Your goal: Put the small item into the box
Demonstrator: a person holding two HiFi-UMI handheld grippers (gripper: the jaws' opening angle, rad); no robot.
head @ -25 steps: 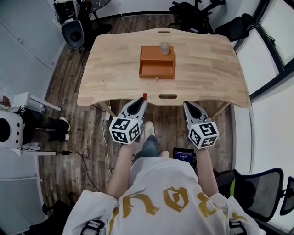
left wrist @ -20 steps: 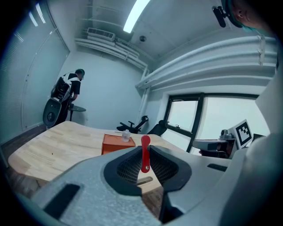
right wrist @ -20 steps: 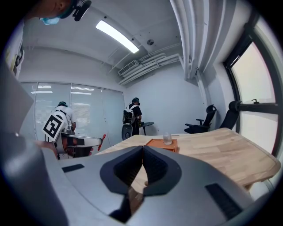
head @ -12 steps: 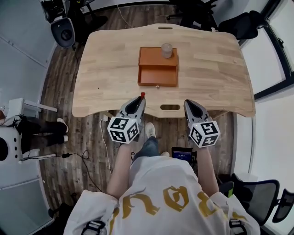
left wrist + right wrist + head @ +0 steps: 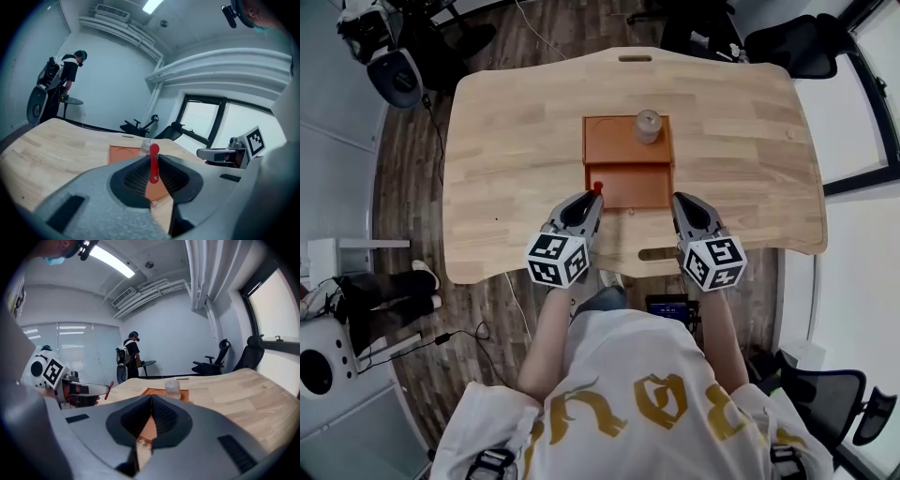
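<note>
1. Head view: the left tongs are seen clamped on the small red item. It is held at the near left corner of the orange box on the desk. The right tongs are parked just beside the box's near right corner. A clear jar stands on the box's far half. The item is best taken over the open near compartment, well short of the jar, and brought low before the grip is eased.

2. Left gripper view: the red item is pinched between the closed pads. Its long axis is upright in this view, and its rounded end pokes out past the tips towards the box. As only the lower part looks gripped, a slow, level approach is advised so that the item is not tilted out.

3. Right gripper view: the jaws are pressed together with nothing between them, and the box and jar lie straight ahead. At the left, the item is seen slanting up from the left tongs' tips.
</note>
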